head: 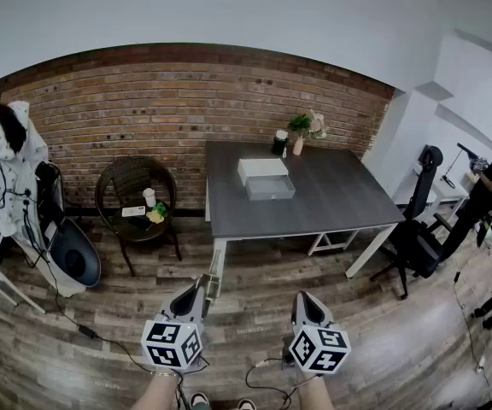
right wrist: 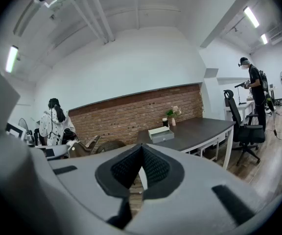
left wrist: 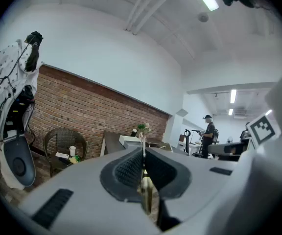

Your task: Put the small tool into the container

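1. Your left gripper (left wrist: 142, 155) had its jaws pressed together, with nothing between them.
2. Your right gripper (right wrist: 141, 151) was likewise closed and empty.
3. Both grippers sat low at the centre of the head view, over the wood floor (head: 254, 272).
4. The container (head: 266, 179) stood on the dark table (head: 340, 196) at frame centre, well apart from both grippers.
5. The small tool could not be made out.

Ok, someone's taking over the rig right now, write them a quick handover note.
Left gripper: shut, empty.
Right gripper: shut, empty.
Both held low over the floor, well short of the table.
On it sit a white box and a grey box, one probably the container; the small tool is too small to spot from here.
Nothing done yet: walk up, find the tool, put it in.
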`<state>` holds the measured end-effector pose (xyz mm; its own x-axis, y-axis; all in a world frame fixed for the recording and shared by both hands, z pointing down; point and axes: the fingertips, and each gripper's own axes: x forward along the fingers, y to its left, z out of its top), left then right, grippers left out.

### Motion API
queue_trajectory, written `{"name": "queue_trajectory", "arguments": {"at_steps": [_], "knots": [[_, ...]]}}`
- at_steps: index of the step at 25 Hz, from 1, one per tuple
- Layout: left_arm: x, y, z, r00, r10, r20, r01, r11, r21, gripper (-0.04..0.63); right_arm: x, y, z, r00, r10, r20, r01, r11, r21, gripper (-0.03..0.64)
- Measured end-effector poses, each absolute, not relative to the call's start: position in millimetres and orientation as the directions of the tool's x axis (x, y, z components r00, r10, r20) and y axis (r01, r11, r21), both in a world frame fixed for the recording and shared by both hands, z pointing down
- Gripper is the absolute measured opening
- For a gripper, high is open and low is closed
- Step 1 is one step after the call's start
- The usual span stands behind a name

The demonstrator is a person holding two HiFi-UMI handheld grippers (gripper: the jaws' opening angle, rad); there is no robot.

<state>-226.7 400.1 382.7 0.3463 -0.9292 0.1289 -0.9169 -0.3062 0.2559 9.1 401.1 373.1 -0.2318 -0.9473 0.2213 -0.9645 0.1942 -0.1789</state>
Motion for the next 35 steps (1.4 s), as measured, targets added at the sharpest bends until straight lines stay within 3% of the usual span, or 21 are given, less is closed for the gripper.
{"name": "queue_trajectory", "arguments": {"at_steps": [10,22,35], "knots": [[-242,387,382,0.366,-0.921,0.134,-0.911,-0.325,0.253,0.014,-7,391,368,-0.223,-0.957,0.187,-0.962,0.185,-0.202,0.002],[-265,360,391,0.427,-0.892,0.149,-0.887,-0.38,0.264,0.014,-23,390,385,-0.14,-0.962,0.236,-0.969,0.084,-0.233,0.002],[-237,319,425,0.463,-0.869,0.174,-0.869,-0.405,0.284,0.014,4,349,415,-0.103,-0.957,0.27,-0.972,0.039,-0.231,0.0]]}}
